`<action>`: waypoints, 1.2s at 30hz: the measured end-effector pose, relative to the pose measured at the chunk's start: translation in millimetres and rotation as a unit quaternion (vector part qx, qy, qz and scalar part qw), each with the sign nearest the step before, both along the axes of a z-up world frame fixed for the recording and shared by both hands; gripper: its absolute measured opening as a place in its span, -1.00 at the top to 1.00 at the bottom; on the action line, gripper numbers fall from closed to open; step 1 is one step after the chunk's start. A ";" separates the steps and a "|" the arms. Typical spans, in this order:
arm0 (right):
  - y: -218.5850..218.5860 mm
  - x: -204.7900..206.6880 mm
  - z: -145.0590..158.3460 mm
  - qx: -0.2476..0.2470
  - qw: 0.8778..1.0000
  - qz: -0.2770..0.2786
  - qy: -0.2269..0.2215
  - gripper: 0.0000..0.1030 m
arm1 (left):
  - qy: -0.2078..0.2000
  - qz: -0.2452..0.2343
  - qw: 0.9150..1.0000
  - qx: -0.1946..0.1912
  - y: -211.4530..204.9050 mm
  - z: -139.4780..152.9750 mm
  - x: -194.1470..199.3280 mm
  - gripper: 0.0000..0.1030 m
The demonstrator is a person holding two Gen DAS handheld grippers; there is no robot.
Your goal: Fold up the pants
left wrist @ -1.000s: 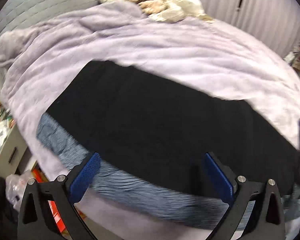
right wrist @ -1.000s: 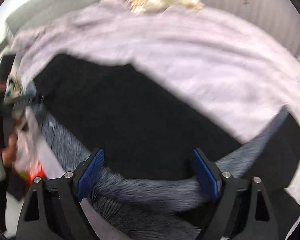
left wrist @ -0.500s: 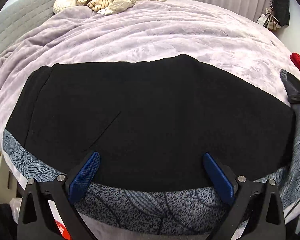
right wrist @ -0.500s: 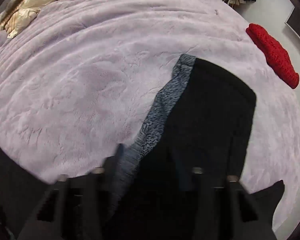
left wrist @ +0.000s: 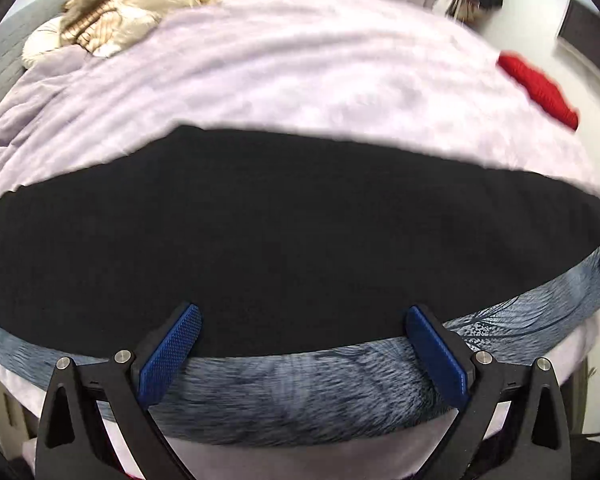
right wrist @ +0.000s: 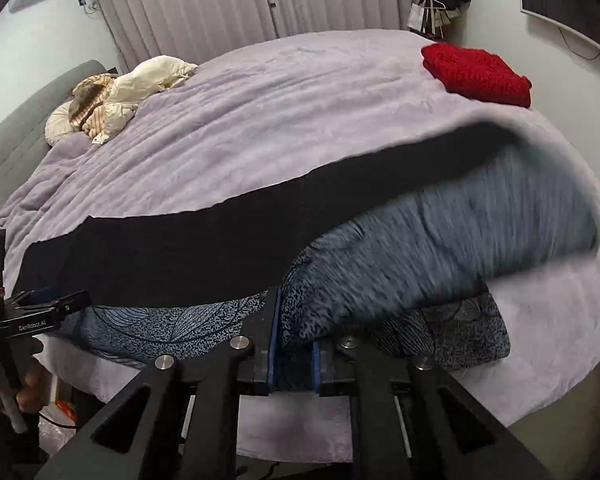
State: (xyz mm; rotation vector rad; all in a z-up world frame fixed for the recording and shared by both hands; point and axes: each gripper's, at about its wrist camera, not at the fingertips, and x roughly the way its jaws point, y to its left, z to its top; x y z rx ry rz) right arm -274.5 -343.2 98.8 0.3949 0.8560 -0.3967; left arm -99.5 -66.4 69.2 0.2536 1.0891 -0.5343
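Pants (right wrist: 440,240) pinched in right tool (right wrist: 294,354); left tool (left wrist: 304,344) wide above them

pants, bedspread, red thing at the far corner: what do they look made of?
Pants: matte black cloth, probably a knit; blue-grey printed inner face.
Bedspread: lilac plush, likely fleece or velour; soft ridged sheen.
Red thing: chunky knit, looks like wool or acrylic; loops visible.

Matt black cloth pants (left wrist: 284,232) with speckled blue-grey lining lie on a plush lilac blanket (left wrist: 300,72).
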 end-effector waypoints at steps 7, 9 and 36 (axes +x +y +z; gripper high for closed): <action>-56.0 -32.8 -20.6 0.092 0.989 -0.079 -0.080 -0.54 | 0.007 0.014 1.000 -0.005 3.9 -0.9 -6.6 -1.00; -72.1 -45.4 -20.9 0.118 0.979 -0.113 -0.122 -0.46 | 0.006 0.018 1.000 0.005 1.4 0.0 -7.3 -1.00; -1.2 17.3 39.1 -0.124 0.992 -0.023 -0.024 -0.91 | -0.066 0.010 0.997 0.033 -72.4 31.8 -2.2 -1.00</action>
